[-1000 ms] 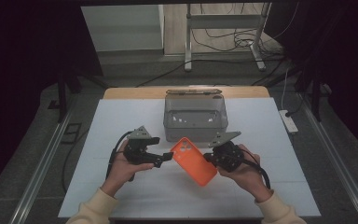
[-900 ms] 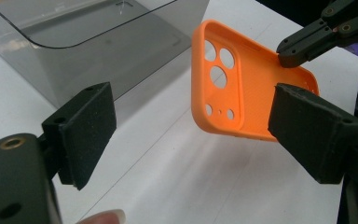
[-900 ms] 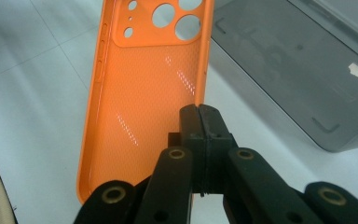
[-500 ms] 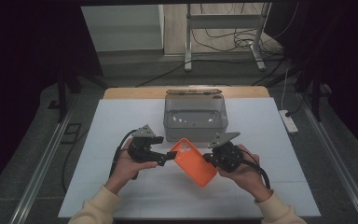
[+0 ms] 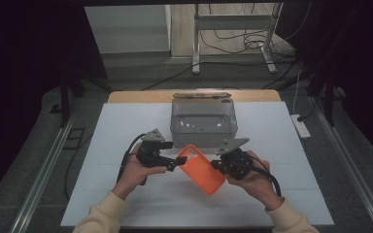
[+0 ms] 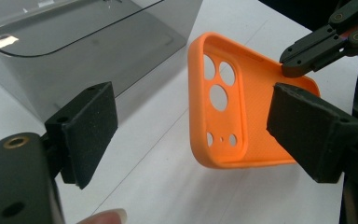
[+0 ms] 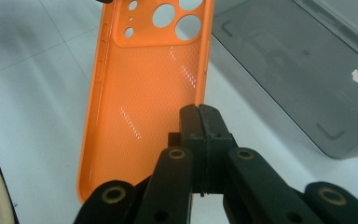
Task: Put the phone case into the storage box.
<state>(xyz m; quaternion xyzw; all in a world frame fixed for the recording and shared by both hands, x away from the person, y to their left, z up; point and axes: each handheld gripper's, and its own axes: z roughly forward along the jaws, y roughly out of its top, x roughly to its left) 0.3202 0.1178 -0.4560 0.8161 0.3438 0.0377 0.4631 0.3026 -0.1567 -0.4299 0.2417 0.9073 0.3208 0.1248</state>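
My right tongs pinch the orange phone case's edge at frame centre; my left tongs gape wide around its camera end.

Orange phone case, tilted above table, inside up

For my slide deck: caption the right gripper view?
Right claw shut on the edge of an orange phone case, grey plastic box beside it.
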